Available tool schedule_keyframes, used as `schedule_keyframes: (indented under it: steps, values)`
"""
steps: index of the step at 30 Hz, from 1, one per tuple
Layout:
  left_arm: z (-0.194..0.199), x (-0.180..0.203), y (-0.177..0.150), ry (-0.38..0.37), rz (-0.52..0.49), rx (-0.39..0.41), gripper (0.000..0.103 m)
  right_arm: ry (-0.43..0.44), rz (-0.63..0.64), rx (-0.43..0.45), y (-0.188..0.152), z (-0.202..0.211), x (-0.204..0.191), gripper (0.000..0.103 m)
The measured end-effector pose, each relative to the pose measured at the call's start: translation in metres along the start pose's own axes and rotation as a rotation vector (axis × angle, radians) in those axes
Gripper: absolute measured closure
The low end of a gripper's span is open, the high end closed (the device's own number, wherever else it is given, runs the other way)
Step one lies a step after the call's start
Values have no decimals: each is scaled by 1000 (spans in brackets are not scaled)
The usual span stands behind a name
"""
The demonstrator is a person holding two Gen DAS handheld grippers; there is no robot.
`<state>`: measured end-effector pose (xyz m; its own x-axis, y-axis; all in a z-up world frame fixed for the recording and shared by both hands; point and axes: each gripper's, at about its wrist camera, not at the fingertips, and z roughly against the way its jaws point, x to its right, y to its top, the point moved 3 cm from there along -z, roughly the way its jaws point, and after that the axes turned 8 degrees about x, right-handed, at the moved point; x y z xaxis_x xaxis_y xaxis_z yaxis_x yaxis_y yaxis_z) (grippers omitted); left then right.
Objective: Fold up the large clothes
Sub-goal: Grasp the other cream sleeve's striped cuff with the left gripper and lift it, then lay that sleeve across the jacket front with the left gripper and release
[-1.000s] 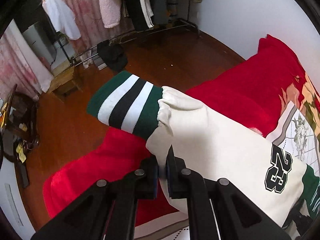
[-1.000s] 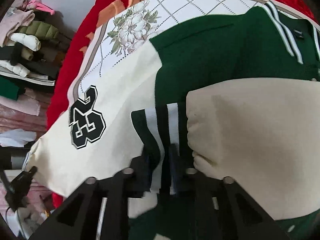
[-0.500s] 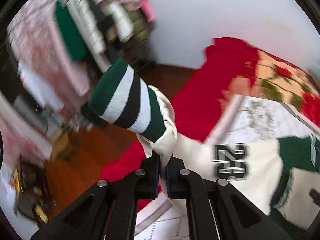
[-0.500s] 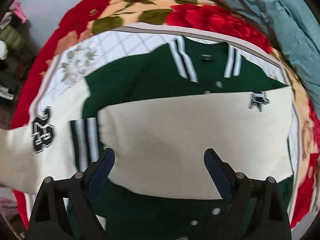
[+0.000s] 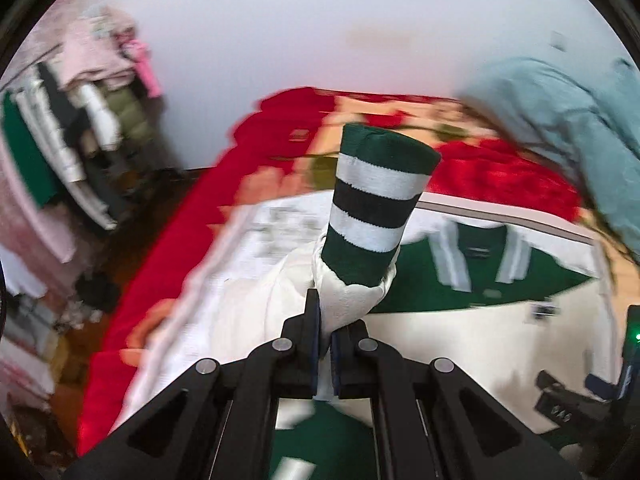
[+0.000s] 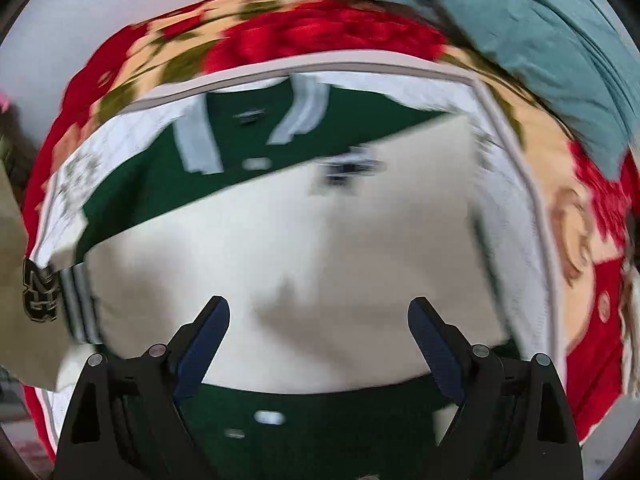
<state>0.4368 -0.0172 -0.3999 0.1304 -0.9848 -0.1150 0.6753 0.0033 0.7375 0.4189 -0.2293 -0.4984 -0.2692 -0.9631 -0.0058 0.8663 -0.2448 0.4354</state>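
Note:
A green varsity jacket (image 6: 152, 184) with cream sleeves lies spread on the bed. One cream sleeve (image 6: 320, 264) is folded across its chest. My left gripper (image 5: 325, 326) is shut on the other cream sleeve (image 5: 348, 300) just below its striped green, white and black cuff (image 5: 376, 208), which stands up above the jacket body (image 5: 552, 276). My right gripper (image 6: 318, 312) is open and empty, hovering over the folded sleeve. The "23" patch (image 6: 40, 296) shows at the left edge of the right wrist view.
The bed carries a red flowered blanket (image 5: 192, 224) and a white quilted sheet (image 6: 64, 176). A teal duvet (image 6: 560, 40) lies heaped at the head, by the white wall. A clothes rack (image 5: 80, 152) stands left of the bed over the wooden floor.
My left gripper has swung the held sleeve from off the bed's side inward over the jacket. My right gripper has let go of the other sleeve's cuff, opened and pulled back.

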Motion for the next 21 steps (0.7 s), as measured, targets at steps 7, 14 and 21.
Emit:
schedule_keyframes:
  steps: [7,14,21]
  values:
    - [0,157,-21,-188,-123,-32,102,-101,-132,-28,-5,-15,142,11]
    - [-22,261,-66,-268,-282,-162,101,-90,-219,-81,-18,-31,217,11]
    - [-27,238,-87,-313,-229,-246,75,13,-234,-36,-8,-29,235,11]
